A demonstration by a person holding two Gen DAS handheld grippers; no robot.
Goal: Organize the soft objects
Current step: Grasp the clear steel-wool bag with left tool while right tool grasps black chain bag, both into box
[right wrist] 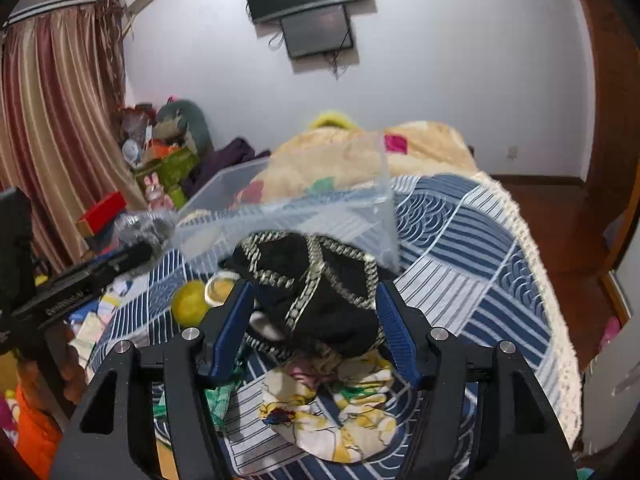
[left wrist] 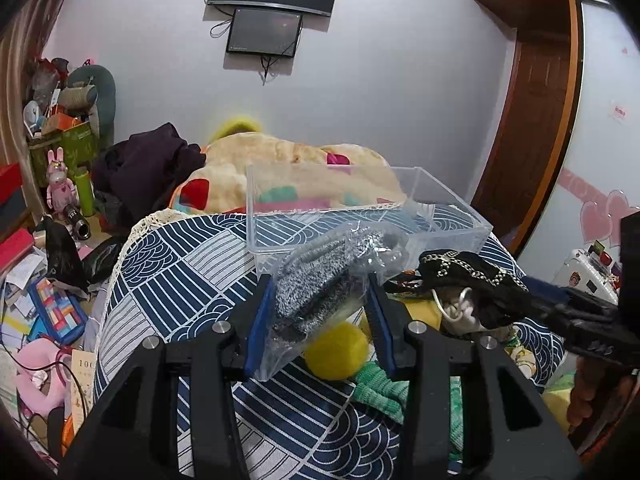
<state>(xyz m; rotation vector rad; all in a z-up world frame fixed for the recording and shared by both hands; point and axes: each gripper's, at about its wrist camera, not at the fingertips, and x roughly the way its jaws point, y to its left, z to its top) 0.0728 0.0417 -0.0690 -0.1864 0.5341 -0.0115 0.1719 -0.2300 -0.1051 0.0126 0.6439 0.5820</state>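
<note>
Blue-and-white patterned bedding (left wrist: 168,264) is seen beneath everything, its fringed edge curving down to wood floor on one side and to cluttered floor on the other. One clear plastic bin (left wrist: 360,216), rigid, rectangular and open-topped, is taken as landmark; its far rim is met by a cream fleece blanket (left wrist: 288,168), and bare bedding lies to its left.

Just in front of the bin, one speckled grey knit piece sealed in a crinkled clear bag (left wrist: 316,292) is clamped between the blue pads of the left gripper (left wrist: 320,312), whose jaws are closed onto it with the bag held above the bedding. Below it, nearer than the bin, one fuzzy yellow ball (left wrist: 338,350) and one green knit piece (left wrist: 380,390) are seen lying on the bedding.

To the bin's front right, one black cloth with gold braid trim (right wrist: 316,296) is pinched between the pads of the right gripper (right wrist: 316,316), the jaws pressed against its sides. Beneath it a floral yellow cloth (right wrist: 332,412) lies crumpled.
</note>
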